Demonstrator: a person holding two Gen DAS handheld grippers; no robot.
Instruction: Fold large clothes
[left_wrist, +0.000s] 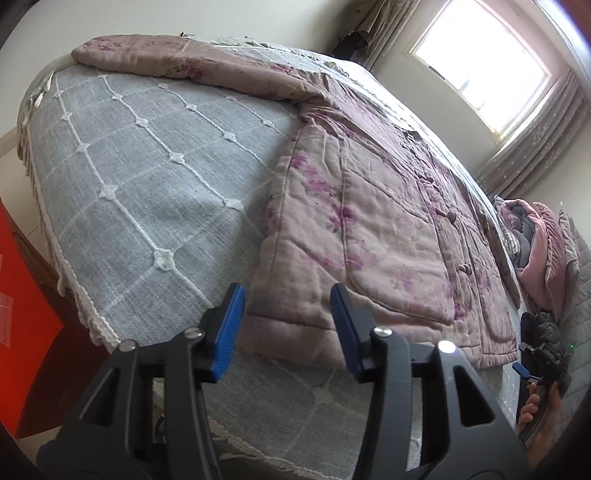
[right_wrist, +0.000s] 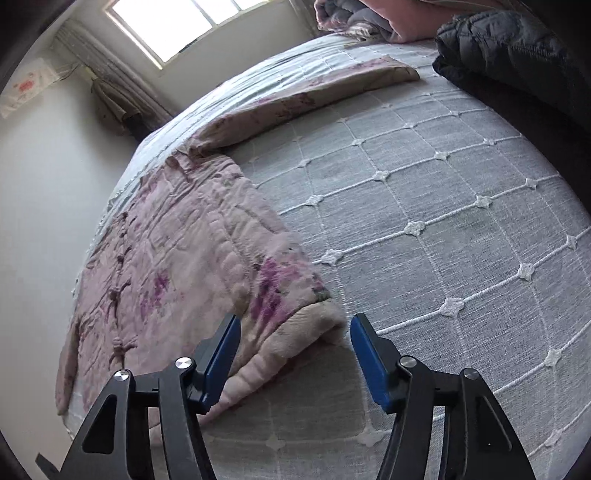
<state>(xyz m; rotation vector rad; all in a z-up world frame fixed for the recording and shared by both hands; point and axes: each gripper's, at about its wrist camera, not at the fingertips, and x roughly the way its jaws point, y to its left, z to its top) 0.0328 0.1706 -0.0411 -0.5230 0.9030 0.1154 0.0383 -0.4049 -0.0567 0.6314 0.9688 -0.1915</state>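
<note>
A pink quilted jacket with purple flowers and knot buttons (left_wrist: 388, 229) lies flat on the bed, front up, one sleeve stretched out toward the far corner. My left gripper (left_wrist: 288, 325) is open, its blue pads either side of the jacket's bottom hem corner, empty. In the right wrist view the same jacket (right_wrist: 177, 258) lies at the left with its other sleeve reaching toward the pillows. My right gripper (right_wrist: 295, 354) is open around the other hem corner (right_wrist: 325, 321), not closed on it.
The bed has a grey-blue cover with a white knotted grid (left_wrist: 147, 177). A red box (left_wrist: 22, 302) stands at the left of the bed. Pink and grey bedding (left_wrist: 535, 243) and a black padded jacket (right_wrist: 517, 51) lie at the head end. A window (left_wrist: 480, 62) is beyond.
</note>
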